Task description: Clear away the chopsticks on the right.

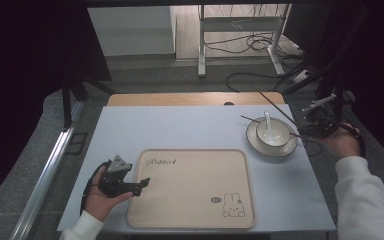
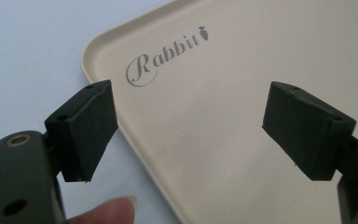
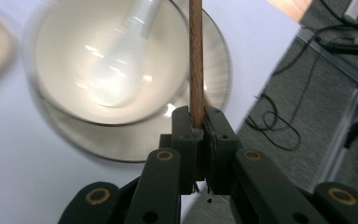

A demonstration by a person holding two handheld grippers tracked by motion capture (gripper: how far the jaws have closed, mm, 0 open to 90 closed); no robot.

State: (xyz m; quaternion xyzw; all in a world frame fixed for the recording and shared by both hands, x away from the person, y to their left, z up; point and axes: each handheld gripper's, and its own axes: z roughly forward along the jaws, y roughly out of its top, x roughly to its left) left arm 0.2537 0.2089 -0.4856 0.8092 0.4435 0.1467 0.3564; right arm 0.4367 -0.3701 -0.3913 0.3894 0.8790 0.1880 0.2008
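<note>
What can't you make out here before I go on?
- Chopstick count: the right gripper view has one stick between the shut fingers; a second could hide behind them.
- Bowl and spoon: motion-blurred in that view.
- Tray: its far side is cut off in the left gripper view.

Table with a tray and a place setting.
A beige tray [image 1: 192, 187] lies at lower centre, printed "Rabbit" at its upper left and a rabbit drawing at its lower right. At centre right a bowl [image 1: 273, 132] sits on a plate [image 1: 271, 148] with a white spoon [image 1: 267, 121] in it. Cables [image 1: 252, 42] and desk legs [image 1: 201, 47] occupy the floor at the top.
</note>
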